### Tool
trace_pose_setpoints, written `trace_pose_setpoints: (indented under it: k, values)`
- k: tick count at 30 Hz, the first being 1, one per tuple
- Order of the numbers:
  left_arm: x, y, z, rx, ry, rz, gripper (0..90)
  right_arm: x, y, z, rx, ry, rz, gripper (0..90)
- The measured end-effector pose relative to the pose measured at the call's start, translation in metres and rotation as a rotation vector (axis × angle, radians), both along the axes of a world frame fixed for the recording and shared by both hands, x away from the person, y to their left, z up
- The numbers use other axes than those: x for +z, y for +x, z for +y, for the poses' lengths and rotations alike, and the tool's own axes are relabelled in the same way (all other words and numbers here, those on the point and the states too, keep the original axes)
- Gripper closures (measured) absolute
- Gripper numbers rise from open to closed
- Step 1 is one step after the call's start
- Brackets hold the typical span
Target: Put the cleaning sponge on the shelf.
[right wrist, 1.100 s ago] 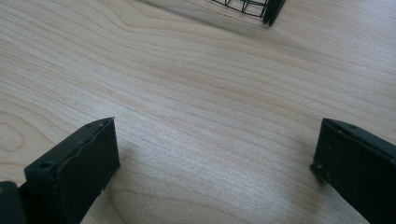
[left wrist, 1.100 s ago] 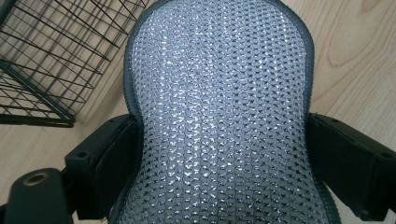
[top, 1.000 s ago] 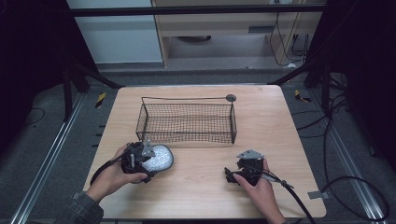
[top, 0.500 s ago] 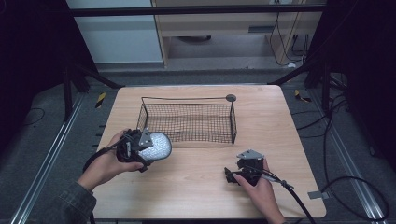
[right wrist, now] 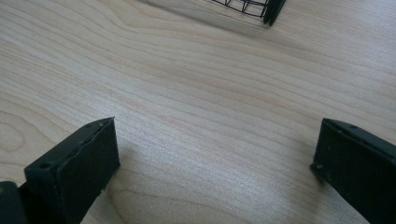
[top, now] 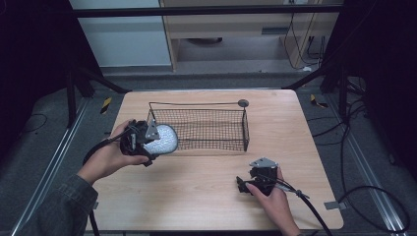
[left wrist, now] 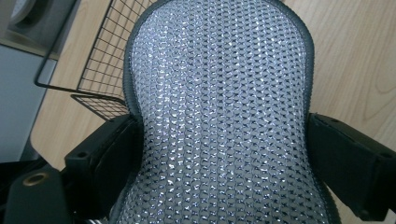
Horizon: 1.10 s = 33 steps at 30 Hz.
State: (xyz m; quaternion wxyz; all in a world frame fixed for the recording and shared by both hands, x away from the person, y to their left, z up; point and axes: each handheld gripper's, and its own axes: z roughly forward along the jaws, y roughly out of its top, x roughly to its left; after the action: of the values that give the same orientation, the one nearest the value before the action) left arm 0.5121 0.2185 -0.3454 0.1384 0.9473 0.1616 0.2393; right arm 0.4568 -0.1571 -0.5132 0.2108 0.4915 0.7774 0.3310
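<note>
Jaws of the left gripper [top: 147, 140] clamped on a silver sequined pad [top: 161, 139], seen from the high view; pad raised off the wooden surface [top: 196, 196] and held just at the near-left corner of the black wire basket [top: 206, 129]. Left hand [top: 110, 155] wrapped round the gripper body, grey sleeve [top: 54, 211] coming in from the bottom left. Right gripper [top: 246, 184] low at the near right of the surface, well apart from the basket, held in the right hand [top: 273, 196]; black cable [top: 310, 211] trailing off toward the near edge. Small dark round disc [top: 243, 103] at the far right corner of the basket.

From the left gripper view: pad [left wrist: 219, 107] pinched between both black jaws, one pressing each long side, dark grey trim running round its edge, glittering scale-like texture across the face. Basket [left wrist: 100, 70] off to the upper left, its rim beyond the pad's far end; pale wood [left wrist: 355, 60] on the right.

From the right gripper view: jaws spread wide with nothing between them, hovering close over bare wood grain [right wrist: 210, 116]. Corner of the basket [right wrist: 261, 9] just at the top edge, well apart from the jaws.
</note>
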Motion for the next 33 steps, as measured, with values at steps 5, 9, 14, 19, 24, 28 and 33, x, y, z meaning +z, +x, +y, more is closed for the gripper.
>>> trace_pose_setpoints:
  k: [5,9,14,19,24,28,33]
  values:
    - [0.008,0.007,-0.004,-0.008,0.003,-0.011,10.0,0.000,0.000,0.000,0.000,-0.001,0.000,0.4]
    - [0.010,0.014,-0.005,-0.008,0.009,-0.015,10.0,0.000,0.000,0.000,0.000,-0.001,0.000,0.4]
    - [0.011,0.023,-0.007,-0.003,0.012,-0.016,10.0,0.000,0.000,0.000,-0.001,0.000,0.001,0.4]
    - [0.014,0.031,-0.009,-0.001,0.023,-0.018,10.0,0.000,0.000,0.000,0.000,0.000,0.001,0.4]
    - [0.014,0.036,-0.011,-0.006,0.038,-0.016,10.0,0.000,0.000,0.000,-0.001,0.000,0.001,0.4]
    - [0.016,0.044,-0.012,-0.006,0.044,-0.021,10.0,0.000,0.000,0.000,0.000,0.000,0.001,0.4]
    - [0.016,0.049,-0.013,-0.007,0.051,-0.025,10.0,0.000,0.000,0.000,-0.001,-0.001,0.001,0.4]
